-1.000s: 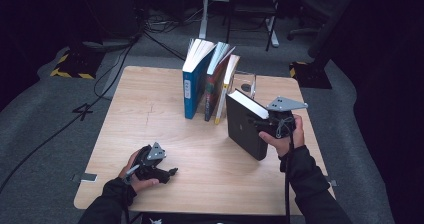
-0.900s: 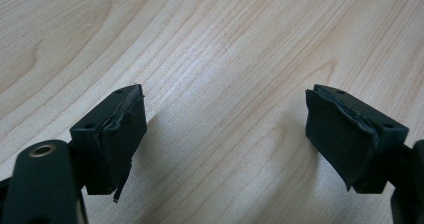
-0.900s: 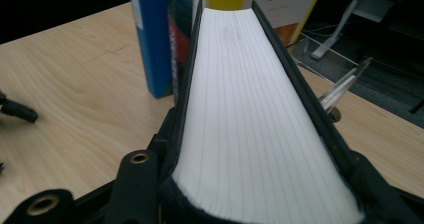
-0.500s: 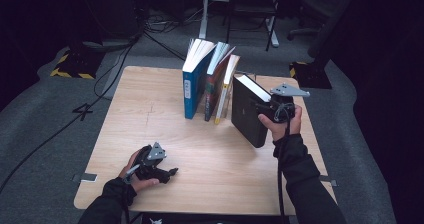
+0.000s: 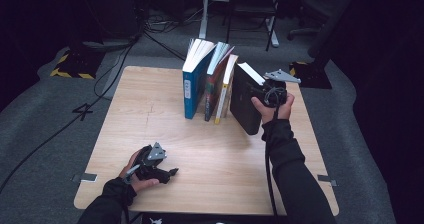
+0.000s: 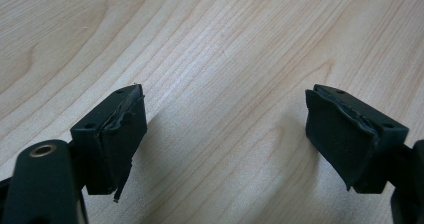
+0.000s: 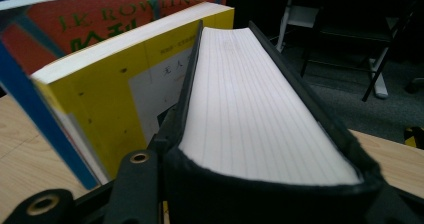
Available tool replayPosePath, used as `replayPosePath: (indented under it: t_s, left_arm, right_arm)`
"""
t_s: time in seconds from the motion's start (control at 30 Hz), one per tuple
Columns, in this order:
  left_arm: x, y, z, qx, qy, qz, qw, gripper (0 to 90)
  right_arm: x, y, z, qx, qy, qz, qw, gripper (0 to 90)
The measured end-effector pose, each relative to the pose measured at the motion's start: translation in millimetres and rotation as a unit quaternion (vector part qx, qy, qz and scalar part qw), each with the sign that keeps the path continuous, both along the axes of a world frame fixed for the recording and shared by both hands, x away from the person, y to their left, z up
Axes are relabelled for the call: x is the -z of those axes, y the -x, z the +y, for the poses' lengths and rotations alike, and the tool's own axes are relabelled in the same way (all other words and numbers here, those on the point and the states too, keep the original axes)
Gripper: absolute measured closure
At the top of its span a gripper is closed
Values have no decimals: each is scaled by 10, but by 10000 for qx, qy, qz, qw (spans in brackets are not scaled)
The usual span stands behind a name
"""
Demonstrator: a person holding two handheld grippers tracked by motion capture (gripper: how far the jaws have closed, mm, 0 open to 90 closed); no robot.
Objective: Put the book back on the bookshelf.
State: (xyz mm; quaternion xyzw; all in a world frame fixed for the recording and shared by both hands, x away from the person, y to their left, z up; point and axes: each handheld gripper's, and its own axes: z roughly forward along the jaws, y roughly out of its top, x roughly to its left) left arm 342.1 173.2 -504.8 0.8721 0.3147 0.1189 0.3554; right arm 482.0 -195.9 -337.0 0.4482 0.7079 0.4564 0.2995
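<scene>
Between the right gripper's (image 5: pixel 261 90) jaws sits a thick black book (image 5: pixel 245 106), clamped across its covers, page edges facing up, standing w/ its lower end on the table (image 5: pixel 150 99). Just beyond it, on the gripper's far side: yellow book (image 5: pixel 225 91), then red book (image 5: pixel 212 86) & blue book (image 5: pixel 192 84), all upright. Black book leans close to the yellow one; can't tell if touching. Left gripper (image 5: pixel 167 173) rests low on the table, well apart from the books, jaws wide, nothing btwn them.

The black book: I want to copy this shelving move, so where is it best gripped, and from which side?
Grip the black book across its thickness, over the page edge, coming from its open right side. The yellow book blocks its left face. The right gripper holds it this way.
</scene>
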Motion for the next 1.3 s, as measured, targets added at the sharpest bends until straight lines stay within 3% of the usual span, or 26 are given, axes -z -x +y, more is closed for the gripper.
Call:
replayPosePath:
  t_s: [0.17, 0.43, 0.57, 0.63, 0.87, 1.0, 1.03, 1.3]
  left_arm:
    - [-1, 11, -9, 11, -3, -7, 10000, 175]
    - [1, 31, -23, 72, 7, -9, 10000, 176]
    - [1, 42, -26, 92, 3, -16, 10000, 176]
    - [1, 44, -28, 97, 5, -18, 10000, 176]
    - [2, 46, -29, 104, 9, -13, 9999, 176]
    - [1, 48, -30, 98, 9, -9, 10000, 176]
    - [1, 48, -30, 98, 9, -10, 10000, 176]
    - [0, 47, -32, 98, -9, -9, 10000, 174]
  right_arm:
    - [-15, -136, 75, 199, 56, -72, 9998, 533]
    - [15, -333, 31, 312, 70, -161, 9994, 532]
    - [151, -444, -12, 339, -5, -157, 9993, 531]
    - [179, -450, -42, 329, -136, -241, 9991, 531]
    - [223, -421, -67, 220, -112, -292, 9993, 527]
    - [213, -365, -89, 124, 11, -159, 9998, 521]
    - [206, -347, -116, 53, 53, -24, 10000, 516]
    - [200, -257, -178, -189, 195, 216, 9994, 499]
